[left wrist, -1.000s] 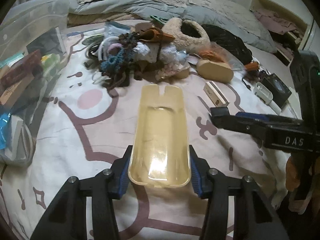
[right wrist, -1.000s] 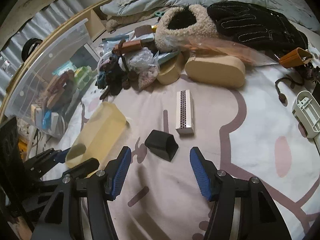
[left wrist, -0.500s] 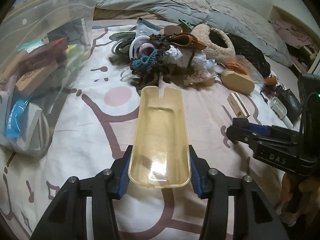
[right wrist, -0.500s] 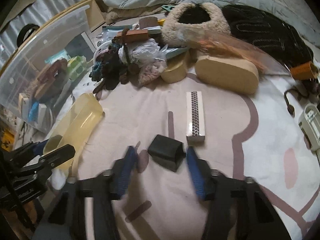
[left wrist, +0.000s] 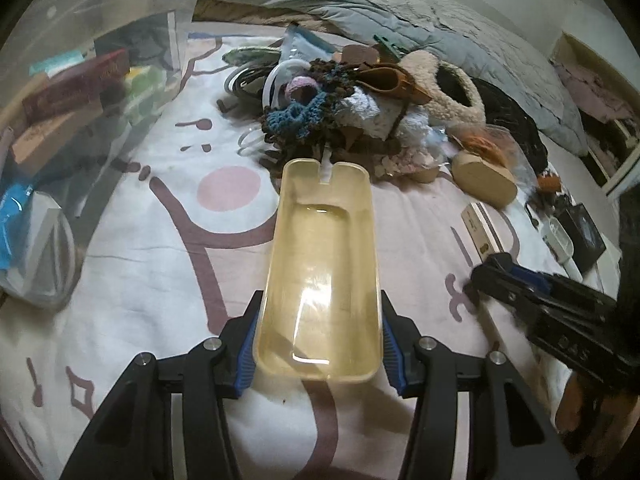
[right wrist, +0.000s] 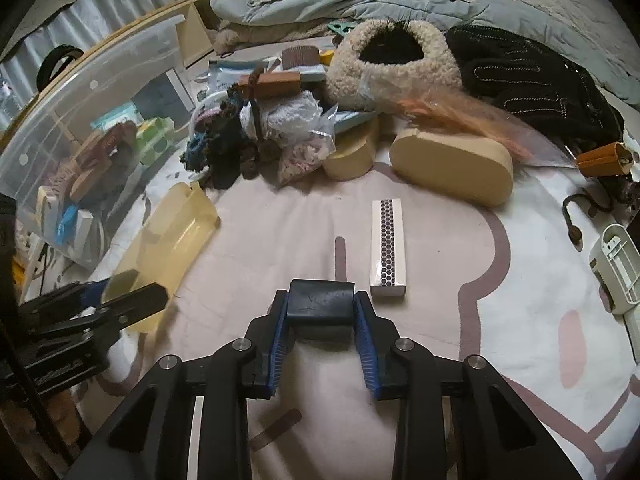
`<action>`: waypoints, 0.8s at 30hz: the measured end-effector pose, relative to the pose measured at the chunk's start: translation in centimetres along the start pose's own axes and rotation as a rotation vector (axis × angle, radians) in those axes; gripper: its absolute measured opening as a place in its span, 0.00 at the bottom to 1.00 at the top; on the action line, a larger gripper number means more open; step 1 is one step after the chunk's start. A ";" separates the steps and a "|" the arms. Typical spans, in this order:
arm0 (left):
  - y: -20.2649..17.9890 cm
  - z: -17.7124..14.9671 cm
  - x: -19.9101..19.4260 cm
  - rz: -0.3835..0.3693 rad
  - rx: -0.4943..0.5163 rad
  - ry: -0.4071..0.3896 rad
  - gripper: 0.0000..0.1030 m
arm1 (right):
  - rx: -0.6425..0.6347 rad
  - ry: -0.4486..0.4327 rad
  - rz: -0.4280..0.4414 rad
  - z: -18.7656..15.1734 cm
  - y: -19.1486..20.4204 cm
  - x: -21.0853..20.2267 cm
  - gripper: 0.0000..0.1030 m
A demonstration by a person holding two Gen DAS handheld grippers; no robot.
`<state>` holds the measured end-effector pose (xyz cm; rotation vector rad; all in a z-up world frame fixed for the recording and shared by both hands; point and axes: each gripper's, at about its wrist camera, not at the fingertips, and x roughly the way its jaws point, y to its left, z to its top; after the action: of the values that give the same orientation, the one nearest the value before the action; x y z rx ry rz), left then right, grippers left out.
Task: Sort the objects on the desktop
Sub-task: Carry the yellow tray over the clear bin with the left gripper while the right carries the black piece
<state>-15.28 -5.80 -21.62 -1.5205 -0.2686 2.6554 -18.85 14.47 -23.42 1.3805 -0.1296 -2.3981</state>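
My left gripper (left wrist: 320,320) is shut on the near end of a long, translucent yellow tray (left wrist: 324,248), held above the patterned bedsheet (left wrist: 160,280). The right wrist view shows the same yellow tray (right wrist: 176,232) low on the left, with the left gripper (right wrist: 120,308) on it. A small black plastic piece (right wrist: 321,300) sits between the blue pads of my right gripper (right wrist: 321,308), whose jaws are closing; both pads touch its sides. In the left wrist view the right gripper (left wrist: 492,276) reaches in from the right edge.
A clear storage bin (left wrist: 80,80) with boxes inside stands at the left. A heap of yarn and bags (left wrist: 320,112) lies at the back, beside a fluffy slipper (right wrist: 392,64). Nearby are a beige oval case (right wrist: 452,168), a white patterned box (right wrist: 387,252) and a white plastic part (right wrist: 616,272).
The right jaws have come in from wide apart onto the black piece. The left gripper with the yellow tray has shifted a little toward the clear bin and rolled slightly.
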 end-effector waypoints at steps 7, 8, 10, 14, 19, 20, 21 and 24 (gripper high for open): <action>-0.2 0.7 0.6 0.009 -0.002 -0.026 0.50 | 0.023 -0.012 0.014 -0.1 -0.5 -0.6 0.31; -0.2 0.7 0.7 0.009 -0.001 -0.031 0.49 | 0.024 -0.014 0.016 -0.1 -0.5 -0.6 0.31; -0.1 0.7 0.6 0.006 -0.007 -0.039 0.48 | 0.023 -0.020 0.019 -0.1 -0.5 -0.9 0.31; 0.5 0.7 0.0 0.002 -0.039 -0.059 0.48 | 0.022 -0.029 0.023 -0.1 -0.4 -1.1 0.31; 0.8 0.6 -1.1 -0.013 -0.056 -0.083 0.48 | 0.031 -0.041 0.031 0.1 -0.6 -1.5 0.31; 0.8 0.6 -1.3 -0.021 -0.054 -0.088 0.48 | 0.033 -0.044 0.033 0.1 -0.6 -1.6 0.31; 0.6 0.6 -1.6 -0.027 -0.048 -0.093 0.48 | 0.035 -0.047 0.035 0.1 -0.6 -1.7 0.31; -0.2 0.5 -2.8 -0.039 -0.016 -0.119 0.48 | 0.042 -0.058 0.046 0.1 -0.7 -2.2 0.31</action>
<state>-14.30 -6.12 -18.96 -1.3485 -0.3238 2.7238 -18.15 15.84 -21.74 1.3119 -0.2251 -2.4115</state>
